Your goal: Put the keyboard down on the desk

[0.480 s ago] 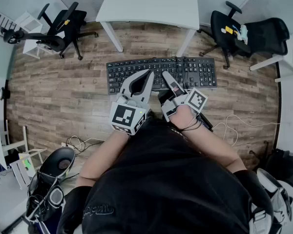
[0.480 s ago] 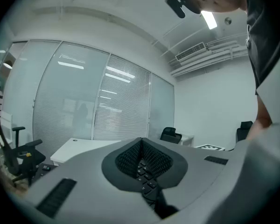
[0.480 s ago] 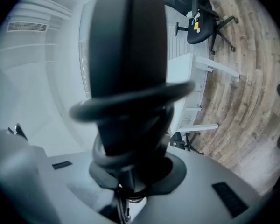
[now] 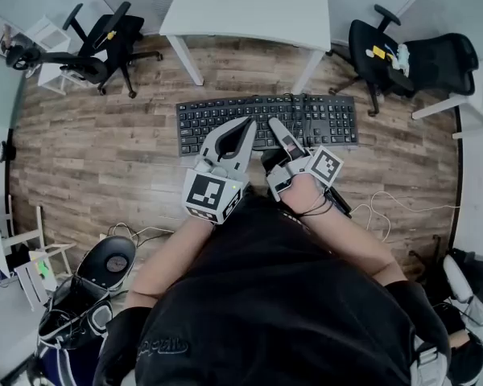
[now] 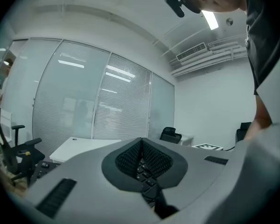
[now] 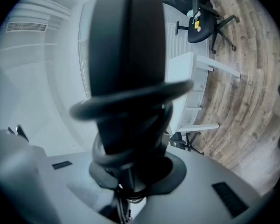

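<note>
A: Where was the keyboard?

B: Up in the air over the wooden floor — lying flat, keys upward, its long side across the head view, and short of the white bench that stood beyond it.

A: What held it?

B: The right claw. It was turned on its side and clamped on the keyboard's near edge, a little right of the middle. In the right gripper view the dark board rose straight out from between the jaws, blurred, with a dark loop across it that I could not name.

A: And the left claw?

B: Roughly level, reaching over the keys just left of the right one. Its jaws met at the tips with nothing pinched between the pads — through the gap behind the tips, the left gripper view showed black keys. Whether it pressed on the board I could not tell.

A: Anything else about?

B: A black office chair stood left of the bench and a second office chair right of it, both apart from the keyboard
</note>
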